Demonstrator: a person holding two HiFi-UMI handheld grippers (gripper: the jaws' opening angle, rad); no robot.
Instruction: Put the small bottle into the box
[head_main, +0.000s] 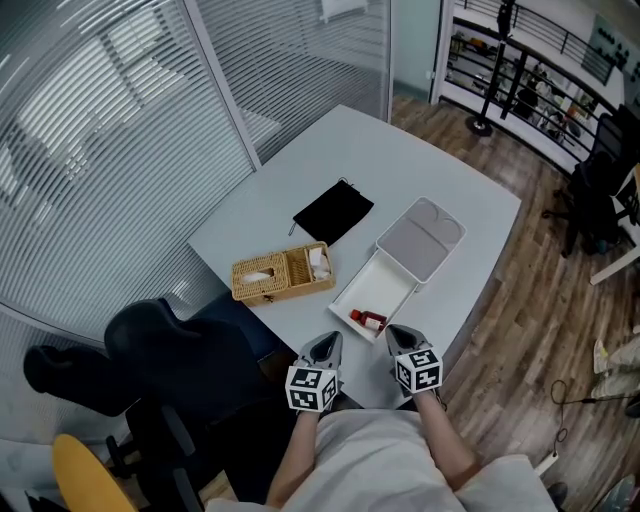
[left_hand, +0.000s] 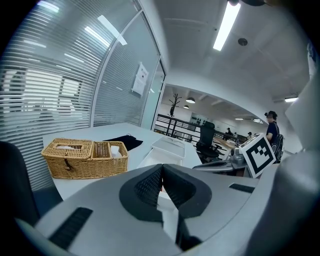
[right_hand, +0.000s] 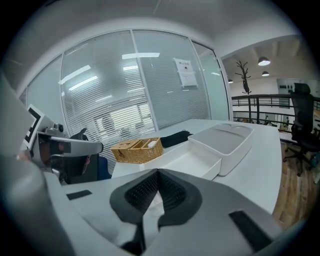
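The small bottle (head_main: 368, 320), pale with a red part, lies in the near end of the open white box (head_main: 388, 281), whose lid (head_main: 422, 240) is folded back behind it. My left gripper (head_main: 328, 344) hovers at the table's near edge, just left of the box, jaws shut and holding nothing. My right gripper (head_main: 399, 336) sits just right of the bottle, also shut and holding nothing. In the left gripper view the shut jaws (left_hand: 161, 168) cover the bottle, with the box (left_hand: 168, 146) beyond. The right gripper view shows shut jaws (right_hand: 158, 173) in front of the box tray (right_hand: 194, 162).
A wicker basket (head_main: 283, 272) with tissues stands left of the box, and a black pouch (head_main: 333, 211) lies behind it. A black office chair (head_main: 170, 365) sits at the table's left front. The table's near edge runs just under both grippers.
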